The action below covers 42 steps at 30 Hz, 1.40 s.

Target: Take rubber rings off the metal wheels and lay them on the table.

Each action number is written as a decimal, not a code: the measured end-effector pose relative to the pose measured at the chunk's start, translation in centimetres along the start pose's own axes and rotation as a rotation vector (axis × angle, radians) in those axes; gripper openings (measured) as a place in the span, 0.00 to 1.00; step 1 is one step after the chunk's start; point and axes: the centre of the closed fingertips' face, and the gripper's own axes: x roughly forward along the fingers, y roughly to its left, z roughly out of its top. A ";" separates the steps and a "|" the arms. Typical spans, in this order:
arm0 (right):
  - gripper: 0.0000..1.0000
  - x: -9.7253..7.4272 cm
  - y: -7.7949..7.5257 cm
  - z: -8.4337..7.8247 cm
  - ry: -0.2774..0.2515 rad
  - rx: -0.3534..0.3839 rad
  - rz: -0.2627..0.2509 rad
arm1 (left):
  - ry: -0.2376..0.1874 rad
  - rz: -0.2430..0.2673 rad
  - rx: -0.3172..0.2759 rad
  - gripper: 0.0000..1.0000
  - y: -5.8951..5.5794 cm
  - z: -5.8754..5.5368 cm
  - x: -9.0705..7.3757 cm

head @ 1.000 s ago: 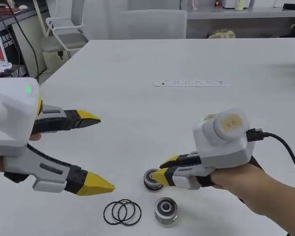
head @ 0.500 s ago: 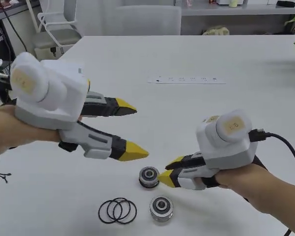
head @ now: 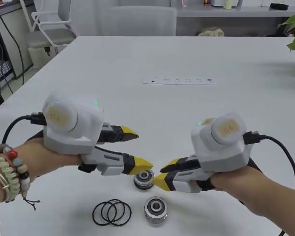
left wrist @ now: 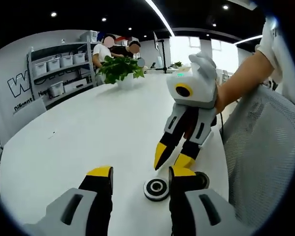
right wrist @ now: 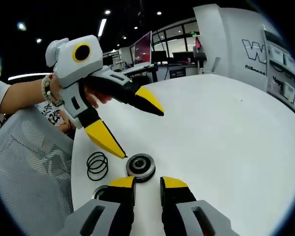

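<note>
Head view: two metal wheels and a small heap of black rubber rings (head: 112, 212) lie on the white table (head: 196, 113), close to its near edge. One wheel (head: 144, 179) sits between the two grippers. It has a dark band round its rim. The second wheel (head: 156, 209) lies nearer the edge, just beside the first, and the rings are to its left, apart from it. A white power strip (head: 179, 80) lies well away toward the far edge.

The left gripper (head: 142, 148) has its jaws spread wide and grips nothing. Its lower yellow tip hangs just over the first wheel. The right gripper (head: 159, 175) has its jaws parted by a narrow gap and is also empty. Its tips are right beside the wheel, though contact cannot be judged.

Left gripper view: the wheel (left wrist: 156, 188) lies just ahead between the spread jaws, and the right gripper (left wrist: 172, 158) points down at it from beyond.

Right gripper view: the wheel (right wrist: 140, 166) lies just ahead of the jaws' gap, with the rings (right wrist: 97, 165) beside it and the left gripper (right wrist: 135, 127) above.
</note>
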 end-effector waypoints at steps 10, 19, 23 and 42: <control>0.17 0.4 0.5 -0.3 0.015 -0.019 0.017 | 0.053 0.004 -0.014 0.31 -0.2 -2.1 1.2; 0.17 0.4 0.4 -0.4 0.015 -0.015 0.016 | 0.059 -0.020 -0.021 0.23 -0.8 -2.6 1.8; 0.17 0.5 0.4 -0.4 0.013 -0.013 0.016 | 0.061 -0.030 -0.019 0.13 -1.0 -2.7 1.8; 0.18 1.1 0.9 -0.6 0.024 -0.033 0.031 | 0.047 -0.100 -0.050 0.07 -2.4 -3.0 1.5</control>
